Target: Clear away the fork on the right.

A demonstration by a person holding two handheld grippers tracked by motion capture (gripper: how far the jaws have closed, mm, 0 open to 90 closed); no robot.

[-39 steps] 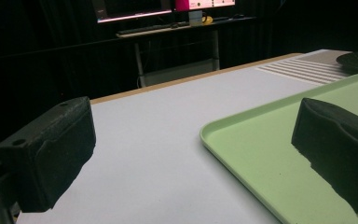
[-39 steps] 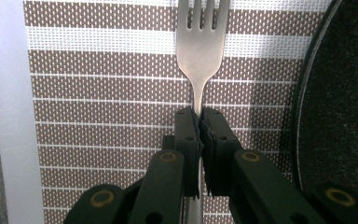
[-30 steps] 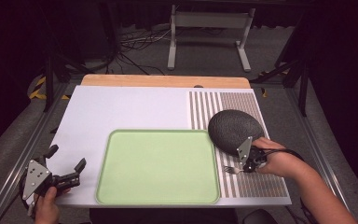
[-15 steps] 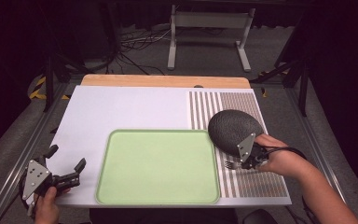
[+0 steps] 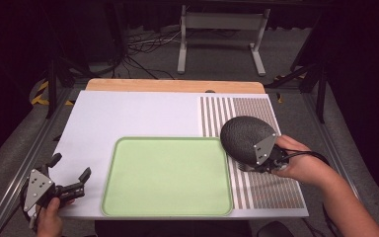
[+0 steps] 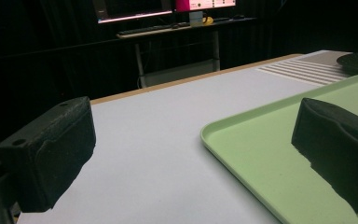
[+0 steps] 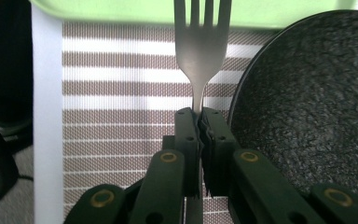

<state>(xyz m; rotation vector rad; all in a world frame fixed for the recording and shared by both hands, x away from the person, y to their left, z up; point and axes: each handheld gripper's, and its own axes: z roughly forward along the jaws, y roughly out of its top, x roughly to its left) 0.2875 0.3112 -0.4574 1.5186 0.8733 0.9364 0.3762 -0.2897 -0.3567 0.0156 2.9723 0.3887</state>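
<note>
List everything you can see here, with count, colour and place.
Fork: one, silver, clamped in the right gripper, tines toward the tray.
Plate: one, black, on the striped mat.
Tray: one, light green, front centre of the table.
Mat: one, brown-and-white striped, table's right side.
Table: one, white top.
Left gripper: black, open, front left, holding nothing.
Right gripper: black, shut on the fork, beside the plate.

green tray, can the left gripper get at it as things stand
Probably yes: the left gripper stands open beside the green tray, near its left rim, with only bare white table between them.
</note>
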